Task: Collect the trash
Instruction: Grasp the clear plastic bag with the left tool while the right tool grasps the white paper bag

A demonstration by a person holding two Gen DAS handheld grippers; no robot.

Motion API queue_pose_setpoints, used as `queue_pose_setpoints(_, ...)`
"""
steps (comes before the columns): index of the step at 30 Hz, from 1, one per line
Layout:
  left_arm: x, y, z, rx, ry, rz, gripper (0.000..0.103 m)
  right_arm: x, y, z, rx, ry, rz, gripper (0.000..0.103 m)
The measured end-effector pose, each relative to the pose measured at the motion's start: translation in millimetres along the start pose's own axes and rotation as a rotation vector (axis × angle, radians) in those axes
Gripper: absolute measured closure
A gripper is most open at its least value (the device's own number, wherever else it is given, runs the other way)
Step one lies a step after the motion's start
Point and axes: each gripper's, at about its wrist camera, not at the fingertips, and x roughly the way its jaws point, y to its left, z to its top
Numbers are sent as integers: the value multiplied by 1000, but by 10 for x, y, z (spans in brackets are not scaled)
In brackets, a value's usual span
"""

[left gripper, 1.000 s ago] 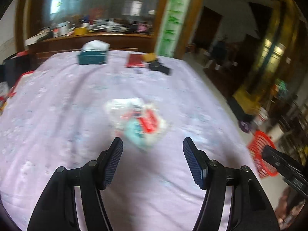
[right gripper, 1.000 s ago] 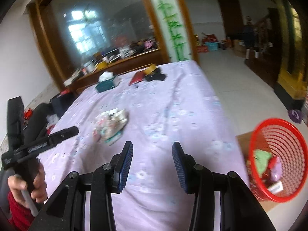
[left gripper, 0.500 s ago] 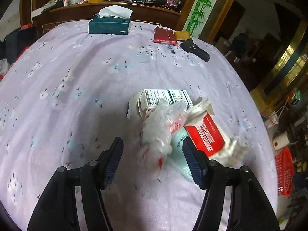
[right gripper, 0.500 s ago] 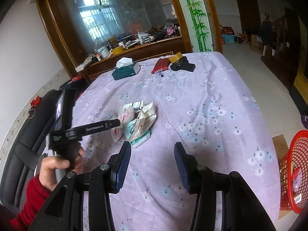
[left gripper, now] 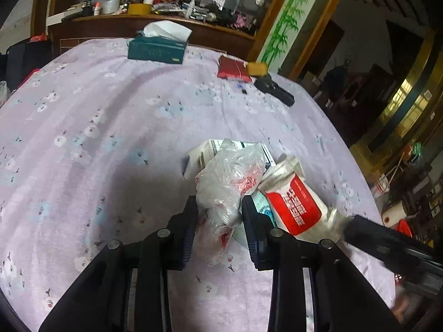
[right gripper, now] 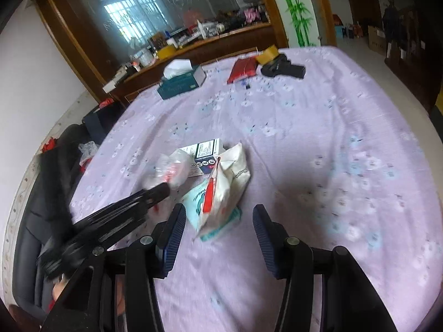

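Observation:
A small heap of trash lies on the lilac flowered tablecloth [left gripper: 110, 127]. It holds a crumpled clear plastic bag [left gripper: 229, 182], a white carton [left gripper: 205, 152], a red and white pouch [left gripper: 296, 204] and a teal packet [left gripper: 261, 202]. My left gripper [left gripper: 218, 210] is closing, and its pads press both sides of the plastic bag [right gripper: 171, 168]. My right gripper [right gripper: 218, 221] is opening just short of the pouch [right gripper: 227, 185] and teal packet [right gripper: 193, 202], with nothing between its pads. The left gripper [right gripper: 163, 189] shows blurred in the right wrist view.
At the table's far end are a green tissue box [left gripper: 156, 48], a red packet [left gripper: 232, 67], a yellow tape roll [left gripper: 257, 69] and a black object [left gripper: 274, 88]. A red basket [left gripper: 404, 227] stands on the floor to the right. A black chair [right gripper: 49, 179] is at the left.
My left gripper came down onto the heap and narrowed its jaws onto the plastic bag. My right gripper swung left toward the heap, and the red basket left its view.

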Motion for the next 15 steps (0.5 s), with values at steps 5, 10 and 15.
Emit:
queue_pose_setpoints(5, -43, 40, -12, -10, -19, 2, 73, 343, -2, 24, 9, 38, -21, 71)
queue_pose_setpoints(10, -91, 11, -16, 13, -36, 20, 73, 266, 5, -66, -2, 7, -43, 89)
queue_pose_setpoints(15, -136, -12, -21, 19, -51, 16, 73, -189, -1, -243, -20, -95, -67, 89)
